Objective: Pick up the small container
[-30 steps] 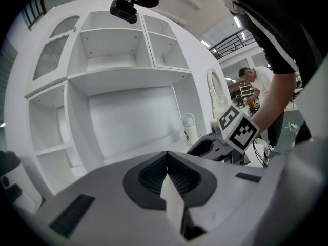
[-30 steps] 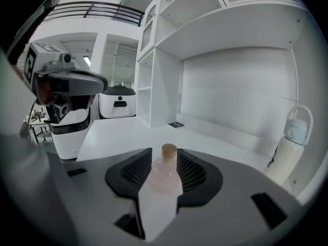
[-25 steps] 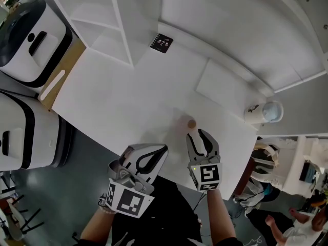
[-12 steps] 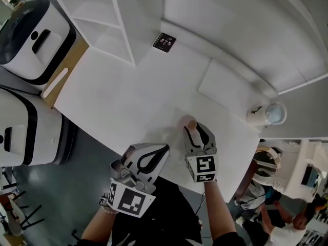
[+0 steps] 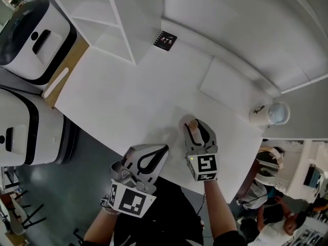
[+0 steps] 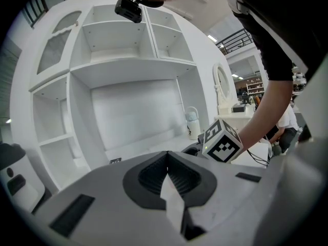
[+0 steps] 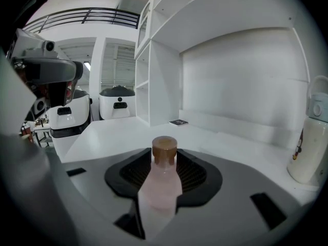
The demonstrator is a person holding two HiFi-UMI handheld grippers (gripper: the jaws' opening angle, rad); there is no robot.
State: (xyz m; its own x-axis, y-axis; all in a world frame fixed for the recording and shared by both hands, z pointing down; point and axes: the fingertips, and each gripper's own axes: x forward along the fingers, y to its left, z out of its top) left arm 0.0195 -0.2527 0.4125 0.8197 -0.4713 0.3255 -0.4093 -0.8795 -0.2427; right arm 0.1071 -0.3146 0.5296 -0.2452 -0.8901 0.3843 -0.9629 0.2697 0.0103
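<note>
Right gripper view: the small container (image 7: 163,181) is seen clamped upright between the fingers of the right gripper (image 7: 165,155).
In the head view, it is placed over the near edge of the white table (image 5: 128,96), brown cap uppermost. The fingers of the left gripper (image 5: 161,150) are pressed together on nothing, just beside the right. A white flask (image 5: 269,113) is seen at the table's far right corner.
</note>
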